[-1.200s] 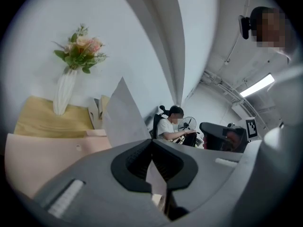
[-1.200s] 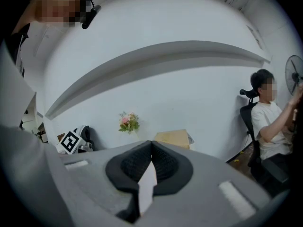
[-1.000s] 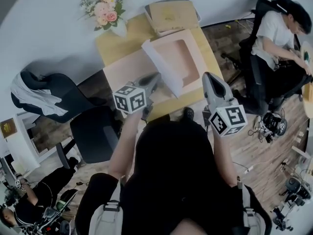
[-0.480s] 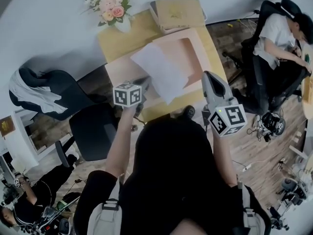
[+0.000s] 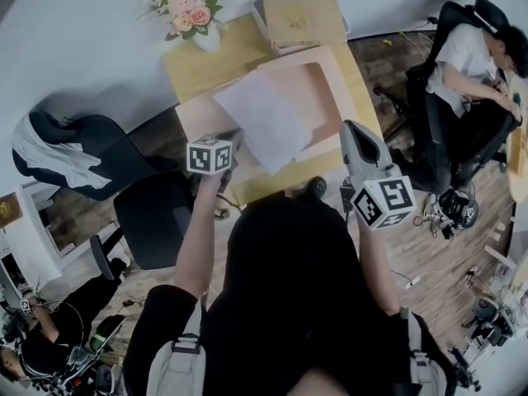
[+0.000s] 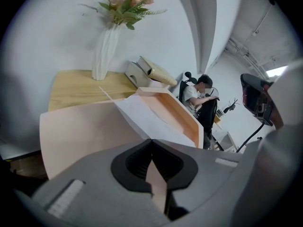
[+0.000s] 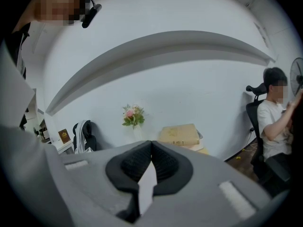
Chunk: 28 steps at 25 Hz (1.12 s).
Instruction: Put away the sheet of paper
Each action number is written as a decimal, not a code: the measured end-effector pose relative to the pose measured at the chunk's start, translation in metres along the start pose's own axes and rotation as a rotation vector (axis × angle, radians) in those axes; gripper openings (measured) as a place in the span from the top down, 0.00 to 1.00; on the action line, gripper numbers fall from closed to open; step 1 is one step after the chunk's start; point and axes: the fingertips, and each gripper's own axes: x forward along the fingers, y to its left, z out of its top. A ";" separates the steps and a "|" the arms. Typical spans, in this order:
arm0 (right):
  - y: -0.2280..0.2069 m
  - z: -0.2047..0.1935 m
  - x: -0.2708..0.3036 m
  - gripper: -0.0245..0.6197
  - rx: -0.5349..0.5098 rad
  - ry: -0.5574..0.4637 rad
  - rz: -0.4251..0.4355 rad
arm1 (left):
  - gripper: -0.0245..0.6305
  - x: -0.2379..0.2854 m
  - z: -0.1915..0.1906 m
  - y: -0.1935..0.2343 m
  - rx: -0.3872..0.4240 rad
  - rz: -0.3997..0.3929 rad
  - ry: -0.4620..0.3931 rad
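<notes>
Head view: the person stands at the wooden table [image 5: 206, 68] with the pink box [image 5: 340, 64] in front of them, its lid [image 5: 198, 114] flopped open to the left. The sheet of paper [image 5: 266, 122] lies slanted across the box opening, more on top than actually inside. The left gripper [image 5: 233, 141] sits right at the sheet's near corner. The right gripper [image 5: 350, 129] is up and off to the side, touching nothing. Looks like it's just kept clear so the left one can do the job.

Left gripper view: the left gripper [image 6: 151, 141] has its jaws clamped together, and the sheet of paper [image 6: 142, 119] runs straight out of the tips, so it's pinching that corner. The far end of the sheet droops toward the box wall [image 6: 187, 122], with the lid [image 6: 80, 136] flat to the left. Holding by one corner probably lets the person steer the sheet into the box. A vase [image 6: 105, 51] stands at the back of the table.

Right gripper view: the right gripper [image 7: 151, 142] is clenched on nothing and aimed at the wall, with a tan stack [image 7: 180, 134] beyond it.
</notes>
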 end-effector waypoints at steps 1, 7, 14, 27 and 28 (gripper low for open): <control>0.000 -0.001 -0.001 0.96 0.001 0.001 0.000 | 0.95 0.000 -0.001 0.002 0.003 0.005 0.005; -0.006 -0.005 -0.004 0.96 0.011 0.007 -0.012 | 0.95 -0.003 -0.006 0.016 0.000 0.041 0.020; -0.009 -0.006 -0.008 0.96 0.014 0.009 -0.017 | 0.95 -0.001 -0.004 0.030 -0.035 0.077 0.007; -0.025 -0.020 -0.044 0.96 0.023 0.038 -0.091 | 0.95 0.053 0.002 -0.012 -0.072 0.003 -0.012; -0.028 -0.021 -0.048 0.96 0.024 0.040 -0.101 | 0.95 0.057 0.003 -0.015 -0.069 -0.001 -0.012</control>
